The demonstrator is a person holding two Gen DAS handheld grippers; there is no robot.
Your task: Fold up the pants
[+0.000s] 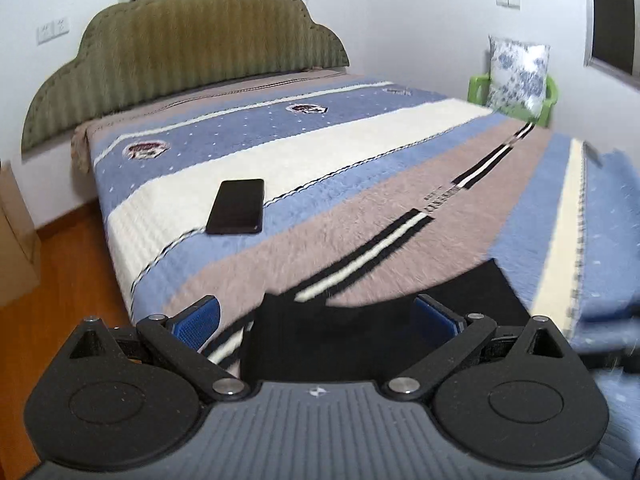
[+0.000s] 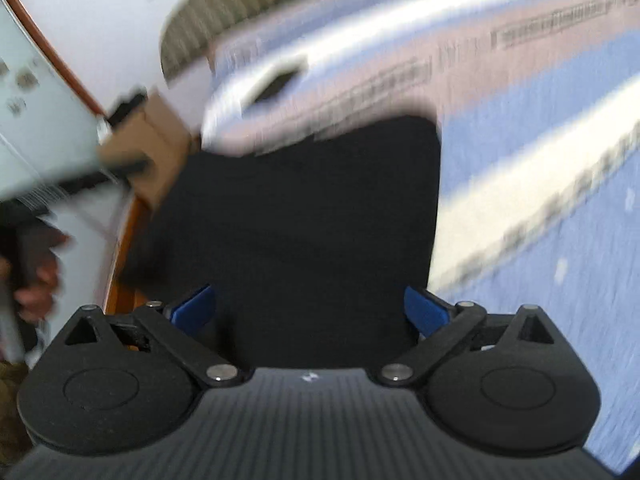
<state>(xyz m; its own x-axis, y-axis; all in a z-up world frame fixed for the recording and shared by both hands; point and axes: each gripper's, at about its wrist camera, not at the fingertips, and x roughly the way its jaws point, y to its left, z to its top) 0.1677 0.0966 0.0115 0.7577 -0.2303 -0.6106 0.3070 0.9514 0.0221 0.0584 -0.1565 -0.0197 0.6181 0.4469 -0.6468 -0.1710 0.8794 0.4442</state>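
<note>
The black pants [image 2: 304,216] lie on the striped blanket [image 1: 360,216] at the near edge of the bed, folded into a compact dark block. In the right wrist view the block is somewhat longer than wide, with its long axis running away from the camera toward the far side of the bed; its far right corner is squared off and its left side overhangs or reaches the bed's edge, though blur makes that edge hard to read. The left wrist view shows only a low, dark strip of the pants [image 1: 344,332] just ahead of the fingers, so their length cannot be judged there.

The right gripper [image 2: 310,312] has its jaws spread wide, blue pads [image 2: 424,314] standing apart at either side of the cloth's near end and not pinching it. The left gripper [image 1: 316,318] is likewise wide open, with dark cloth between the pads [image 1: 198,320] and nothing clamped.

Only the left view shows clearly a black phone [image 1: 237,207] on the white stripe, well beyond the pants, the green padded headboard [image 1: 188,40] at the far end, and a patterned cushion [image 1: 518,72] on a green chair [image 1: 548,100] at far right. Only the right view shows a cardboard box [image 2: 156,148] left of the bed and, at the left border, a person's hand [image 2: 34,284].
</note>
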